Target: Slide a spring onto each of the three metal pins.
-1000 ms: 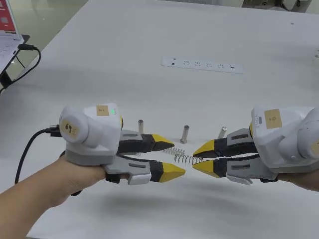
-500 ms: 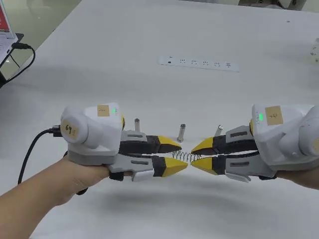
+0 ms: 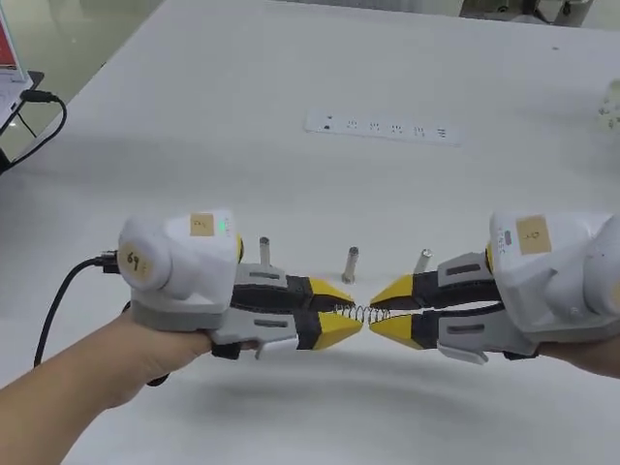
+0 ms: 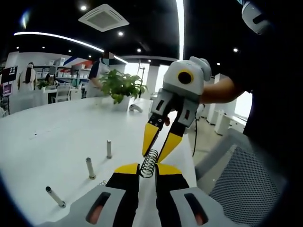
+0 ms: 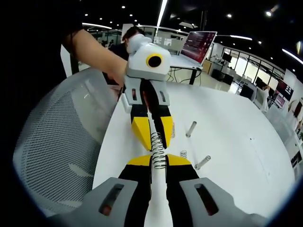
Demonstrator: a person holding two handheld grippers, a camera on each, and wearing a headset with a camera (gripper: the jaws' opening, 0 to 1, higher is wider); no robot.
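Spring (image 3: 360,312): thin wire coil, level, off the table, each end clamped in jaws. Three short metal pins (image 3: 350,263) in a row just behind it; two upright, right one leaning.

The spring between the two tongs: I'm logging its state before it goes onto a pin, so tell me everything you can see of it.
The spring is a slim coil of bare, silvery wire with open turns. It hangs roughly level above the white table, off the surface, bridging the left tongs and the right tongs, with each end pinched between their yellow tips. It looks straight, not kinked. It is on none of the three pins, which stand upright just beyond it.
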